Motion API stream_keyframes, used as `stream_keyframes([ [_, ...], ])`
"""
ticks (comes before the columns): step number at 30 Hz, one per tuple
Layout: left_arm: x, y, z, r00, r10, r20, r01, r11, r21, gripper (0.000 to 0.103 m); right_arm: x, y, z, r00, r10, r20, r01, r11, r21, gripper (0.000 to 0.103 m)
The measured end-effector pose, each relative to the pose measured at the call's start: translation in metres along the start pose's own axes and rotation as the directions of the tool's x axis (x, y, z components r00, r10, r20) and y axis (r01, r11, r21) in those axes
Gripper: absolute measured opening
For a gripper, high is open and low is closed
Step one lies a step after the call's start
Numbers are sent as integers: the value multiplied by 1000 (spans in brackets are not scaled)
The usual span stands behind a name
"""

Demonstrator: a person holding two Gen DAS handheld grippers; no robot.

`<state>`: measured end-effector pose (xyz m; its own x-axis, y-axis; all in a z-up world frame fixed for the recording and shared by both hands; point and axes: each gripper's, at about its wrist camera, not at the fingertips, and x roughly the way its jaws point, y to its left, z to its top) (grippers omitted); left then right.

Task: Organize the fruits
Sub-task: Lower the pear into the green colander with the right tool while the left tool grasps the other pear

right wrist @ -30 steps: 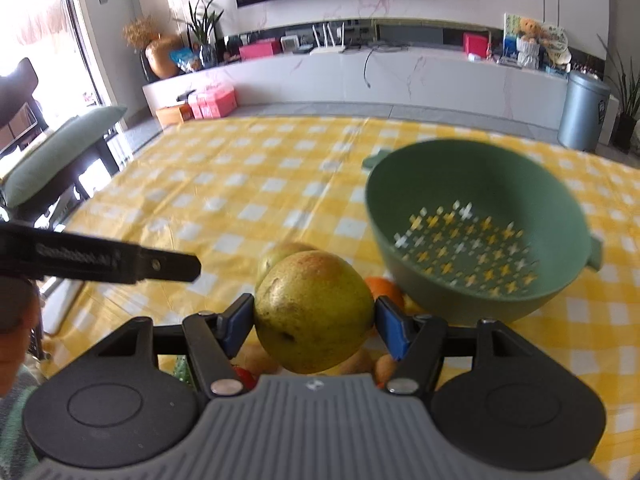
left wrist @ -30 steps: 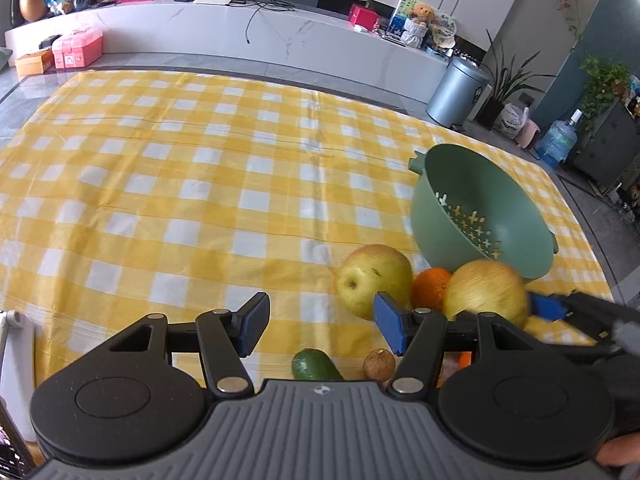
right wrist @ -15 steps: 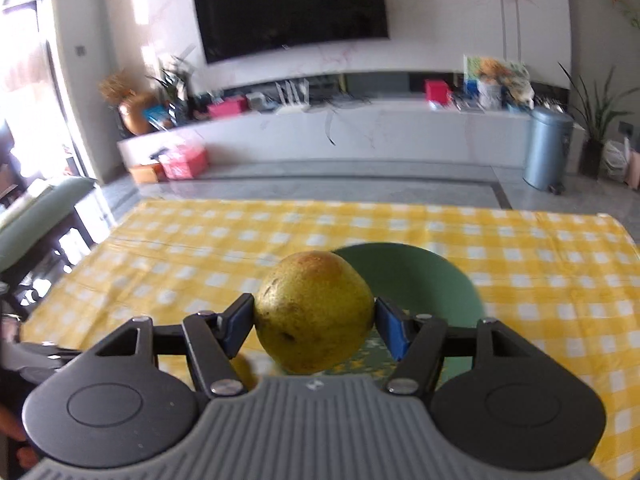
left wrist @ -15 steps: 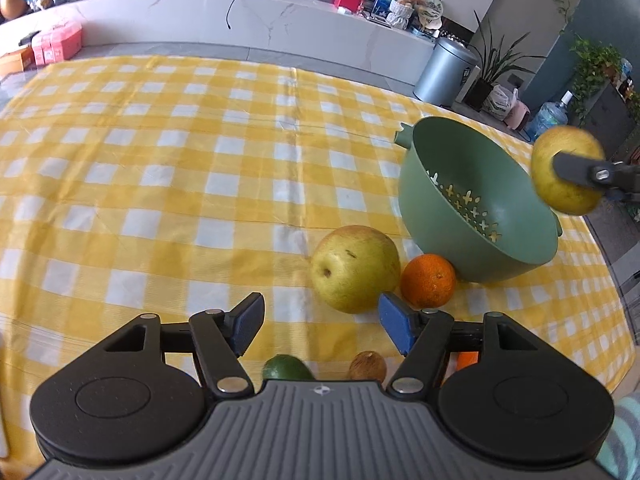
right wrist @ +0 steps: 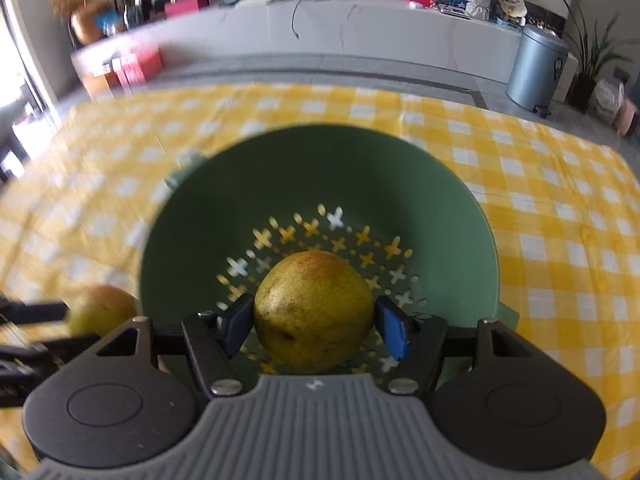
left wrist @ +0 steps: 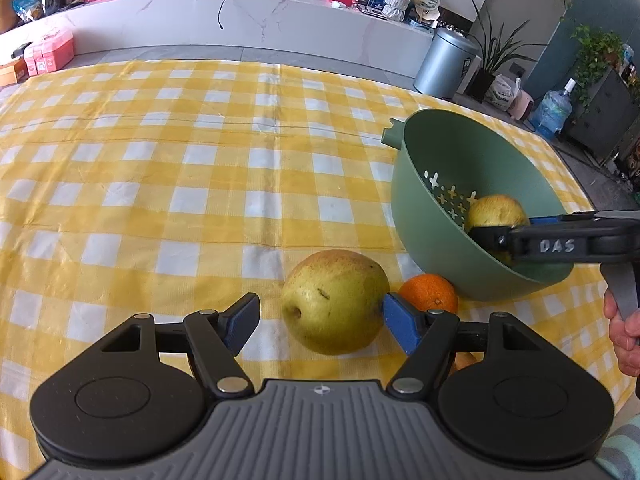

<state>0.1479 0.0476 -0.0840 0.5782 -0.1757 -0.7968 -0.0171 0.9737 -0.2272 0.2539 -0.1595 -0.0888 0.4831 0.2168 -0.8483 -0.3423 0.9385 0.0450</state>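
My right tongs [right wrist: 314, 322] clamp a pear [right wrist: 314, 312] inside the colander [left wrist: 416, 184], unreleased; left tongs [left wrist: 320, 322] apart; second pear [left wrist: 334, 300] and orange [left wrist: 430, 292] beside it remain.

The letters "DAS" stand in white on the black side of the right claw [left wrist: 500, 236]; nothing else reads clearly.

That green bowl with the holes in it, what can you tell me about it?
The green bowl looks like a plastic colander: deep, smooth-walled, with cross-shaped holes in its bottom and a small tab handle on the rim. It sits tilted on the yellow checked cloth. The right tool holds a pear inside it. An orange lies by its outer wall.
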Motion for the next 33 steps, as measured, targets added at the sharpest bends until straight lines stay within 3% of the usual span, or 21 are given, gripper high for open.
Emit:
stream_keyframes([
  [7,8,-5,3,1000,-17,-11,17,1000,5,83,15,2,6,995,-67,-71,60,994,-90,63],
  [17,11,-14,3,1000,4,-13,-4,1000,22,73,13,3,2,996,-65,-62,60,995,-81,64],
  [18,11,-15,3,1000,8,-13,-8,1000,24,73,11,2,1,996,-73,-47,69,995,-75,64],
  [20,12,-17,4,1000,17,-12,-17,999,30,73,3,1,-1,998,-66,5,67,996,-54,82],
  [21,11,-19,3,1000,23,-12,-23,999,35,73,-2,-1,-3,998,-49,27,50,998,-43,86],
  [33,-1,-22,1,997,75,6,-75,997,-14,71,-34,-12,-23,972,-22,235,7,998,64,86],
])
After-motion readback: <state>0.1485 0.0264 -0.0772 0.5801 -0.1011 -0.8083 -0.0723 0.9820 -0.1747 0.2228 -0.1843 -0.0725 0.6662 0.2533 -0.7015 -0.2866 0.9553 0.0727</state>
